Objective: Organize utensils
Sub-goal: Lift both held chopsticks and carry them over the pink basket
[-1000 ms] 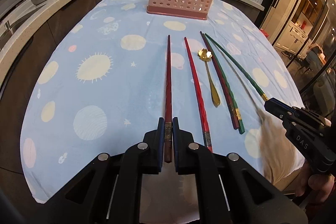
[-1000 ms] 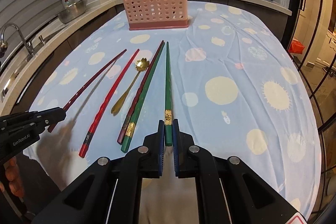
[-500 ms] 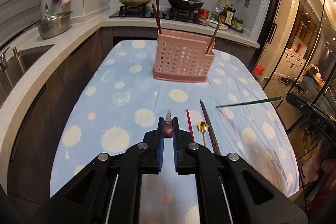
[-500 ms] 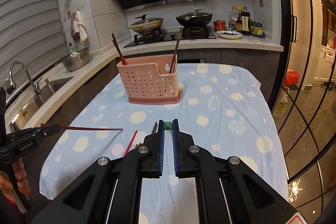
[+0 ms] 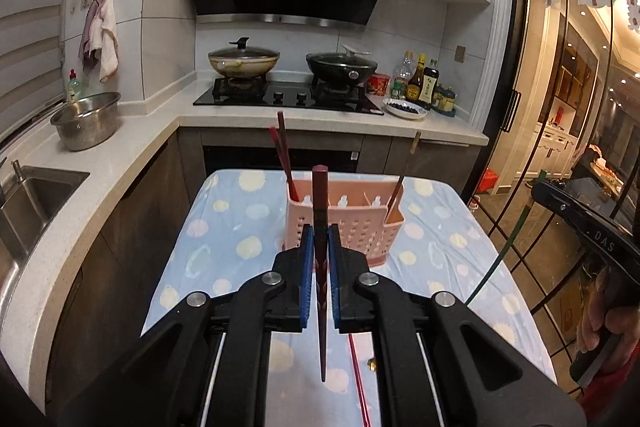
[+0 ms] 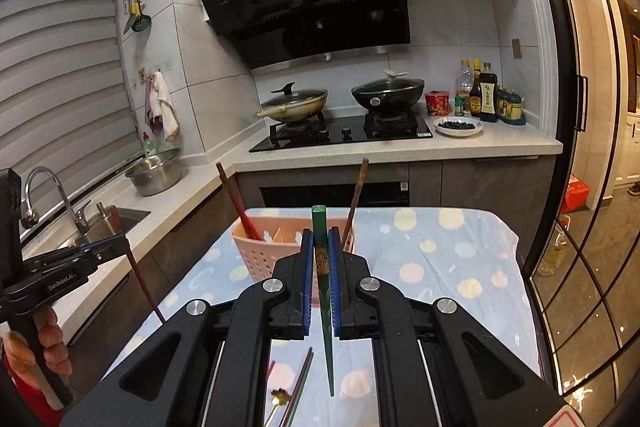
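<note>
My left gripper (image 5: 319,241) is shut on a dark red chopstick (image 5: 320,211), held upright with its tip hanging down above the table. My right gripper (image 6: 319,247) is shut on a green chopstick (image 6: 324,291), also upright, tip down. A pink perforated utensil holder (image 5: 352,227) stands at the far end of the table with several chopsticks in it; it also shows in the right wrist view (image 6: 260,251). A red chopstick (image 5: 358,375), a gold spoon (image 6: 280,397) and another chopstick pair (image 6: 300,391) lie on the cloth below.
The table has a blue cloth with pale dots (image 5: 224,227). Behind it are a counter with a stove and two pans (image 5: 244,63), bottles (image 5: 424,83), a steel bowl (image 5: 86,119) and a sink (image 5: 28,195). A glass door (image 5: 568,107) is on the right.
Both grippers lifted their chopsticks off the table and tilted them from lying flat to upright, tips down, while rising and facing the pink holder.
</note>
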Demonstrator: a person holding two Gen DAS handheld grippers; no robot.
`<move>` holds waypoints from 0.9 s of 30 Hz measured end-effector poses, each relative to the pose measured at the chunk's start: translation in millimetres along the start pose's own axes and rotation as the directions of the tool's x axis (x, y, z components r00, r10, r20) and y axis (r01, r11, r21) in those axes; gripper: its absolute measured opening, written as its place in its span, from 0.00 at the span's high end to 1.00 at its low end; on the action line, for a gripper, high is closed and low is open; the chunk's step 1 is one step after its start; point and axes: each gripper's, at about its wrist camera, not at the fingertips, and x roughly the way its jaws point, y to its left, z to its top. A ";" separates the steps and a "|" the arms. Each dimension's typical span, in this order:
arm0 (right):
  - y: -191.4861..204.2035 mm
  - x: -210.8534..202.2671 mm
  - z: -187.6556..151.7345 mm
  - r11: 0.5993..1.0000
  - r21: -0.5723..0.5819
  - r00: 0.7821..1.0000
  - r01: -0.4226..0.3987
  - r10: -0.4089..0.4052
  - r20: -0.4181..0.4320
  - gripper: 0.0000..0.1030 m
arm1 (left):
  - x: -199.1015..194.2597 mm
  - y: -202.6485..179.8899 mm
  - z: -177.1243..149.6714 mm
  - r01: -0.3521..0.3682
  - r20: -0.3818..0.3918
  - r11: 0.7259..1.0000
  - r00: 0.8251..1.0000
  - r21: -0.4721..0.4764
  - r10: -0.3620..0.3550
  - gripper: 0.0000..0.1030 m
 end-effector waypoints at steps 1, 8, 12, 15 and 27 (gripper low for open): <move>-0.8 3.8 8.3 1.000 0.007 1.000 -0.011 0.011 0.012 0.93 | 1.0 -1.0 9.4 -0.003 0.016 1.000 1.000 0.003 0.003 0.93; 5.4 40.8 76.7 0.998 0.039 0.995 -0.049 0.045 0.094 0.93 | 13.6 -6.5 77.3 0.006 0.131 1.000 0.991 0.008 -0.007 0.93; 14.4 64.7 109.0 0.999 0.034 0.990 -0.032 0.027 0.136 0.93 | 34.7 -3.2 112.0 0.001 0.162 1.000 0.987 -0.007 0.000 0.93; 21.3 83.8 125.4 0.999 0.031 0.988 -0.033 0.028 0.149 0.93 | 50.2 -1.2 130.0 -0.021 0.184 1.000 0.983 -0.011 0.023 0.93; 29.1 169.8 95.2 0.999 0.025 0.999 -0.041 0.041 0.002 0.93 | 123.0 9.5 123.3 -0.050 0.119 0.999 0.992 -0.007 0.050 0.93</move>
